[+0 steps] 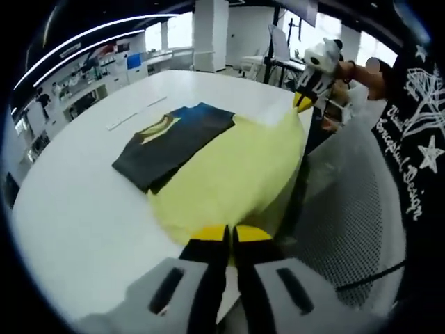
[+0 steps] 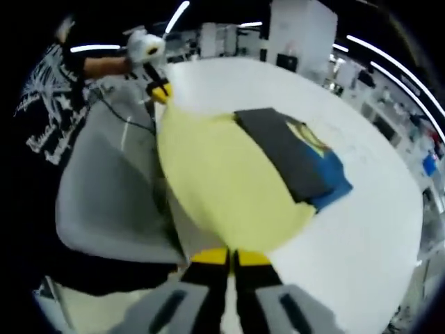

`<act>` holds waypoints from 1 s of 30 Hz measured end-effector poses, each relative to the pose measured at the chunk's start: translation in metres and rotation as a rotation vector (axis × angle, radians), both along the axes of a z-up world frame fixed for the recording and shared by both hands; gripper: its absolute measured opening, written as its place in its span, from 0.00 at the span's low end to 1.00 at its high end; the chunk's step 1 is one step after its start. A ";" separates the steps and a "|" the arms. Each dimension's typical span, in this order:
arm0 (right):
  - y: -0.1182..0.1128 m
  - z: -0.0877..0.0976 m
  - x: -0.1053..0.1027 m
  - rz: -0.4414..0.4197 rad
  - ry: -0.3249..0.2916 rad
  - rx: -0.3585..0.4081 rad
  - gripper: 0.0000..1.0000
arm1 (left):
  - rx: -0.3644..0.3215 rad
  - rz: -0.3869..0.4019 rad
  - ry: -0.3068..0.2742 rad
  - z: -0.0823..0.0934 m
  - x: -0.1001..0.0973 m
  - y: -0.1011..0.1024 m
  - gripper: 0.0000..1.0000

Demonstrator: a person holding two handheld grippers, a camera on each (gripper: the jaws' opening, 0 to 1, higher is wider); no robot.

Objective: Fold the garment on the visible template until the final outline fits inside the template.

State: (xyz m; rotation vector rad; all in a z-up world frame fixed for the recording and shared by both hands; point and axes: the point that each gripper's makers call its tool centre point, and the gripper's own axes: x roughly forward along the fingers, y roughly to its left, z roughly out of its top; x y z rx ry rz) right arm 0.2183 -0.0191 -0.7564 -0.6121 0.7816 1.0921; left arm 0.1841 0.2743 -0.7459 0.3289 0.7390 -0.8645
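Observation:
A pale yellow garment (image 1: 233,174) (image 2: 222,181) is stretched between both grippers, partly on the white table (image 1: 83,202) and partly past its near edge. My left gripper (image 1: 229,236) is shut on one edge of it. My right gripper (image 2: 231,257) is shut on the opposite edge. Each gripper also appears in the other's view: the right gripper (image 1: 304,101) at the upper right, the left gripper (image 2: 160,90) at the upper left. A dark grey folded piece (image 1: 170,142) (image 2: 288,149) with blue and yellow patches lies flat on the table, its near side overlapped by the yellow cloth.
A grey mesh chair (image 1: 348,216) (image 2: 111,202) stands against the table edge under the hanging cloth. A person in a black printed shirt (image 1: 417,125) (image 2: 49,97) stands beside it. White strips (image 1: 132,115) lie farther back on the table.

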 end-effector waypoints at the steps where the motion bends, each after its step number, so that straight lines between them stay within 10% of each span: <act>1: 0.000 0.004 0.006 -0.002 -0.014 0.002 0.00 | 0.000 -0.001 -0.010 0.004 0.005 0.000 0.00; 30: 0.012 0.061 0.158 -0.038 -0.356 -0.056 0.00 | 0.020 0.066 -0.290 0.068 0.154 0.005 0.00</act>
